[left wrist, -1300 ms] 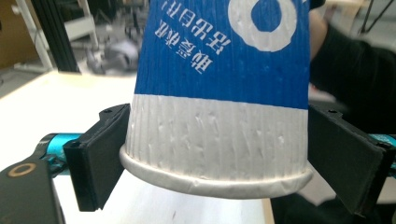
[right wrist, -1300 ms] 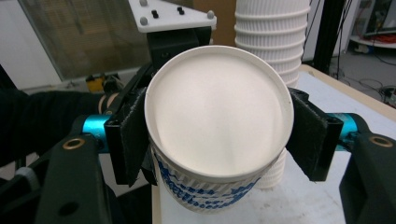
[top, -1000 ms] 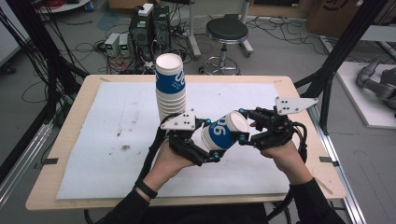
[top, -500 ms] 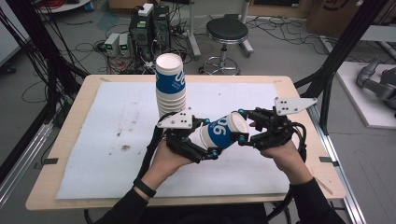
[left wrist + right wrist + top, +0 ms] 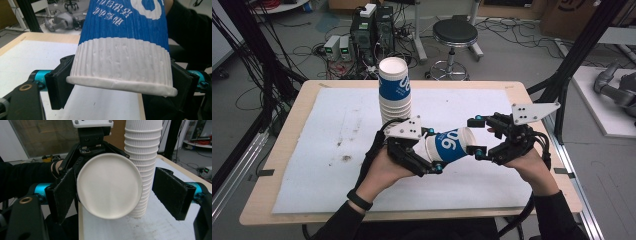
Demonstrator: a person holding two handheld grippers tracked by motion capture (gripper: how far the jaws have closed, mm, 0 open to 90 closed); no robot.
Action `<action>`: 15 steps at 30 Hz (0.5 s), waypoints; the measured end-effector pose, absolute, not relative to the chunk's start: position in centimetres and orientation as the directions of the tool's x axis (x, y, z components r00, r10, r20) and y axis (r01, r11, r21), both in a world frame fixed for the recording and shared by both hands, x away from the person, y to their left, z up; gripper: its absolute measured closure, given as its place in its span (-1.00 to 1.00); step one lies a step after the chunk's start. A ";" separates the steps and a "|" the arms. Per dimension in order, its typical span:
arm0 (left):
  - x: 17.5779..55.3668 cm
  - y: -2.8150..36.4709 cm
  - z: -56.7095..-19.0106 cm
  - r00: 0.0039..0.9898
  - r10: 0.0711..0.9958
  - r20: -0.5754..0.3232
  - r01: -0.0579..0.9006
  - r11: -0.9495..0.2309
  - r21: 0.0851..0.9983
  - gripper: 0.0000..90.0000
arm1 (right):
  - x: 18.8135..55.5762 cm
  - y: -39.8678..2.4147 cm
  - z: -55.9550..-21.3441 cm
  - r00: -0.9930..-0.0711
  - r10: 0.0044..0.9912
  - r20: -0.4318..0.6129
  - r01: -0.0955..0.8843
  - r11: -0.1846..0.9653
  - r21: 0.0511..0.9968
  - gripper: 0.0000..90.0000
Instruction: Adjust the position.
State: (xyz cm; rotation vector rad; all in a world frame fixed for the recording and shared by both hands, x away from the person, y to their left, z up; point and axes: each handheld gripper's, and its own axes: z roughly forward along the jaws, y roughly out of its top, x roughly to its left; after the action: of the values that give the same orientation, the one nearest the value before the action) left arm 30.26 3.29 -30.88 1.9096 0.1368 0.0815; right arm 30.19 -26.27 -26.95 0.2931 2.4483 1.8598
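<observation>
Holding a single paper cup (image 5: 451, 146) sideways above the desk (image 5: 302, 125), the left hand-held gripper (image 5: 432, 161) clamps its rim end as the right hand-held gripper (image 5: 475, 136), jaws just opened, stands apart around its base, the cup not yet on the upright stack (image 5: 395, 90) behind.

Both grippers are black frames of linked bars with turquoise caps at the joints. The left gripper (image 5: 432, 150) carries a grey three-cornered plate with small dark screw holes, as does the right gripper (image 5: 477, 136). Black cables trail from each. The person wears black sleeves and a black wristband on the left wrist.
</observation>
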 end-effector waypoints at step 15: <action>30.2 3.1 -30.7 0.988 0.149 0.034 0.032 -0.418 0.908 -0.57 | 30.4 -24.9 -27.8 -0.981 0.178 0.073 0.135 0.372 0.918 -0.52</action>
State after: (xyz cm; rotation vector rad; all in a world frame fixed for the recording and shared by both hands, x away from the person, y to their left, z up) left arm 30.22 3.15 -30.71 1.9998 0.1285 0.1299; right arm 30.39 -24.88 -27.77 0.2935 2.5703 1.7137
